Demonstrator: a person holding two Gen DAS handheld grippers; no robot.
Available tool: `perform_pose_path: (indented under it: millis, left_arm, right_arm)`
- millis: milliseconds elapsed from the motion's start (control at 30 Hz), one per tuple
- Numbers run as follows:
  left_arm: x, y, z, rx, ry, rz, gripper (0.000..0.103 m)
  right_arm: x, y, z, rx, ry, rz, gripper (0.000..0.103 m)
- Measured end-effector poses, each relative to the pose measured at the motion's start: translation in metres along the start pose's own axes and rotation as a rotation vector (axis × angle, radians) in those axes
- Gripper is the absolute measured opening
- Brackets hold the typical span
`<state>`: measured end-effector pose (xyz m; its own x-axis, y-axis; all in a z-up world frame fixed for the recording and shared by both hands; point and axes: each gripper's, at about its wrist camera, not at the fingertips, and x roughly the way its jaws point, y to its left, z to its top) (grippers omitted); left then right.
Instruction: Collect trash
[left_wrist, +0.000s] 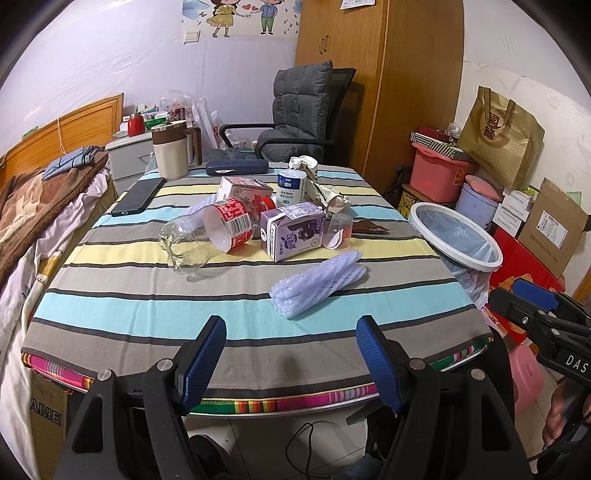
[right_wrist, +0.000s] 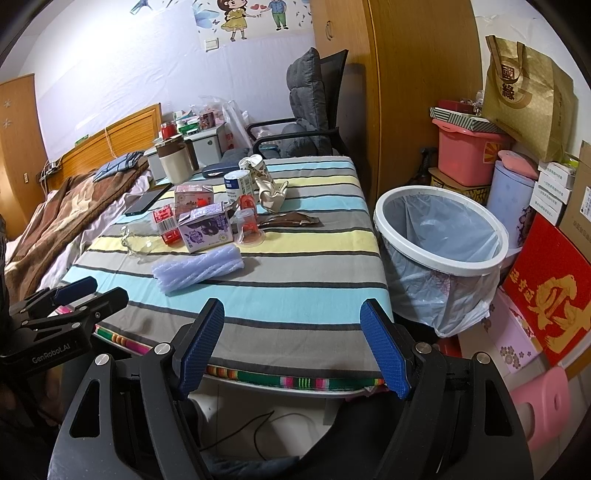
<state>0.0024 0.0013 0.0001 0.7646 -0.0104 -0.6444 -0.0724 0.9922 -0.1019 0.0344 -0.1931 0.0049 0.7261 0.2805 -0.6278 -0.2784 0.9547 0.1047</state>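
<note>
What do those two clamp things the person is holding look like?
Both are black plastic frames with silver bolts. Each tool has two flat fingers faced with ribbed blue pads. The left tool bears white lettering, "GenRobot.AI", on its side, seen from the right camera; the right tool shows "DAS" in the left camera. No sleeve is visible.

Both wrist views look from just off the near edge of the striped table (left_wrist: 147, 295), facing across it. The right view sits further right, nearer the bin (right_wrist: 443, 266); both share the tabletop clutter, centre frame.
</note>
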Motion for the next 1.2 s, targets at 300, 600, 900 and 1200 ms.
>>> perform_pose_path:
  millis: [300, 600, 900, 1200]
  left_arm:
    - [0.0, 0.0, 0.0, 0.0, -0.001, 0.0, 0.073]
    - [-0.002, -0.002, 0.0, 0.006, -0.002, 0.005, 0.073]
    - [0.001, -0.005, 0.001, 0.023, 0.008, -0.008, 0.073]
    - [0.01, -0.004, 0.002, 0.027, 0.021, -0.019, 0.073]
  right_arm:
    - [0.0, 0.0, 0.0, 0.001, 0.002, 0.0, 0.077]
    - [0.0, 0.0, -0.001, 0.003, 0.003, 0.001, 0.077]
    - [0.001, -0.001, -0.001, 0.005, 0.005, 0.002, 0.077]
    - [0.007, -0.001, 0.001, 0.008, 0.015, 0.012, 0.077]
